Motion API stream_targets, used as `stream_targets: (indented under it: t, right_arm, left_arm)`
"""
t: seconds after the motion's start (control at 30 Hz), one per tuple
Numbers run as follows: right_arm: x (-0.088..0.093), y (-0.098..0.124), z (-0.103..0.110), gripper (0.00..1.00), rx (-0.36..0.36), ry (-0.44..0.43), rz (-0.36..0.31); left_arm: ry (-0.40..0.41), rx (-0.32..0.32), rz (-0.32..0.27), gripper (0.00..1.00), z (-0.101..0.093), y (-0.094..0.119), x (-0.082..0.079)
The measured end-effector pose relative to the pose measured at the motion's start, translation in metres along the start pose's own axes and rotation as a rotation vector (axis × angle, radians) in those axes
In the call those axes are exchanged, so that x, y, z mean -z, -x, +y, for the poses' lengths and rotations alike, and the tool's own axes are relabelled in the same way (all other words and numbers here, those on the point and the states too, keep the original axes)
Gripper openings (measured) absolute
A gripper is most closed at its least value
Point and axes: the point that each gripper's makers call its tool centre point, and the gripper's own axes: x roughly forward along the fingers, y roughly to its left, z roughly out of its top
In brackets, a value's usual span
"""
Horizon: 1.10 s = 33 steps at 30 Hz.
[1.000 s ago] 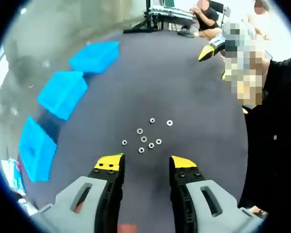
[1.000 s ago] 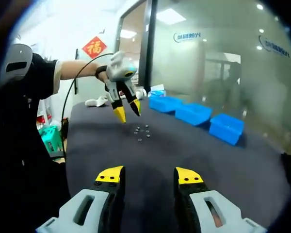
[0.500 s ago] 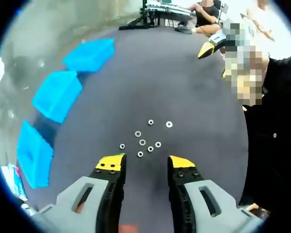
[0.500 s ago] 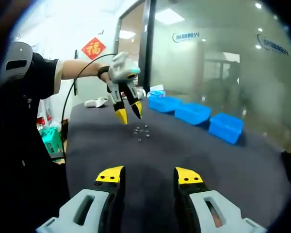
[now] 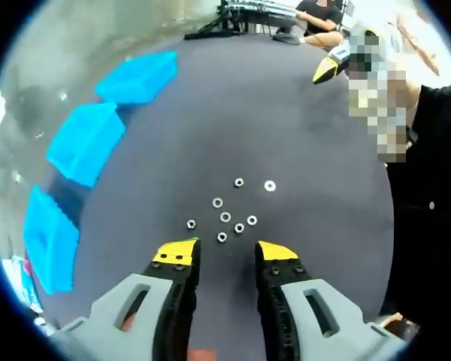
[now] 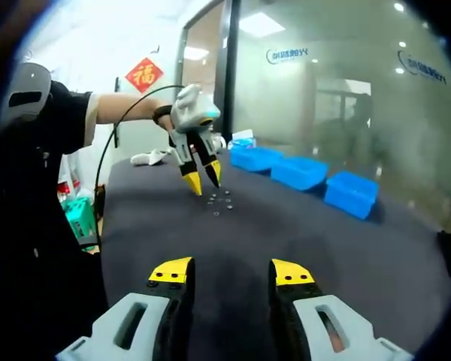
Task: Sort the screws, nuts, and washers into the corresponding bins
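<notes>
Left gripper (image 5: 224,254), jaws spread, hovers just short of the nuts (image 5: 227,218), well apart from the blue bins (image 5: 84,141).

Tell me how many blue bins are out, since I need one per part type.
3, in a row along the table edge: far bin, middle bin, near bin.

The premises were an office. A glass partition wall (image 6: 316,98) bore a company logo (image 6: 287,56). Ceiling light panels (image 6: 262,25) were fitted overhead.

Three bright blue bins (image 5: 84,141), dark grey table (image 5: 286,128), silvery nuts and washers (image 5: 225,217), yellow-tipped black fingers (image 5: 177,253)
</notes>
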Motion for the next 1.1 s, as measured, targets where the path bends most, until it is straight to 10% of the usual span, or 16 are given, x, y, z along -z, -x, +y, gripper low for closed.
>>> stream_targets:
  t: [1.1]
  right_arm:
    - [0.01,-0.006,0.008,0.35,-0.018,-0.028,-0.004]
  left_arm:
    - [0.053,0.044,-0.041,0.1,-0.001,-0.012,-0.001]
